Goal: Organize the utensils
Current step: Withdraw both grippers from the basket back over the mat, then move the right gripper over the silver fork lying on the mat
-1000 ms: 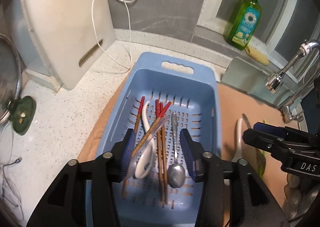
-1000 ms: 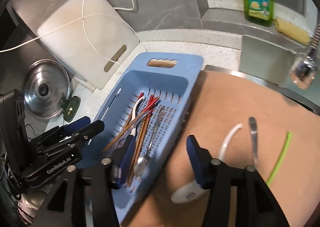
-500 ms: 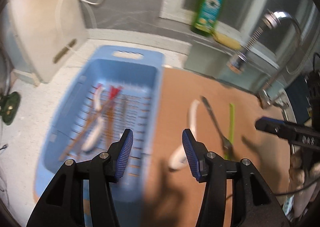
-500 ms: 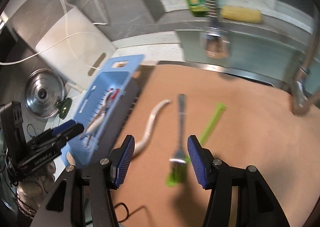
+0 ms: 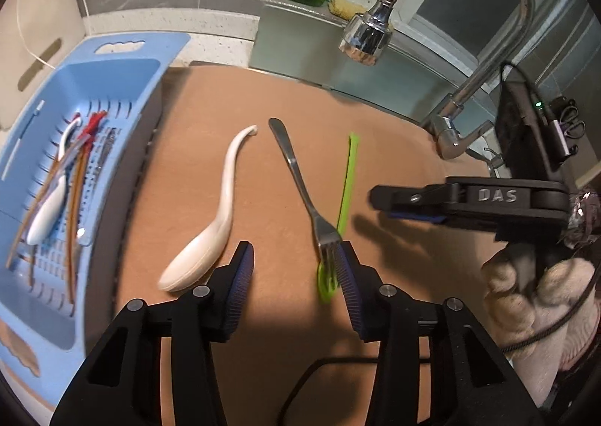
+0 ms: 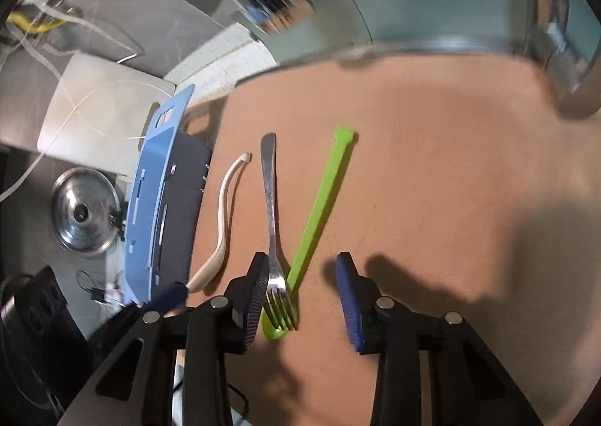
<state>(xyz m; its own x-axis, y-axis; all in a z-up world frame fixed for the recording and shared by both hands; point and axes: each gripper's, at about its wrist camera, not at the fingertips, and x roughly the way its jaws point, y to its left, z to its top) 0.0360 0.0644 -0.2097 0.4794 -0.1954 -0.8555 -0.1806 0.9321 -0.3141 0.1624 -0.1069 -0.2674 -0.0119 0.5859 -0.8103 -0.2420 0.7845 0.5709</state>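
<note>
Steel fork (image 6: 272,223) tines overlap green utensil (image 6: 319,200), probably a spoon; right gripper (image 6: 300,292) closing, empty; left gripper (image 5: 293,276) likewise; grab fork handle alone

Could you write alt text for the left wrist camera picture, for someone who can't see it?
A white spoon, a metal fork and a green utensil lie side by side on a brown mat, just beyond the open left gripper. A blue basket of chopsticks and spoons sits left; a faucet hangs above.

White spoon (image 5: 221,216), steel fork (image 5: 300,182), green utensil (image 5: 347,178) lie side by side.
</note>
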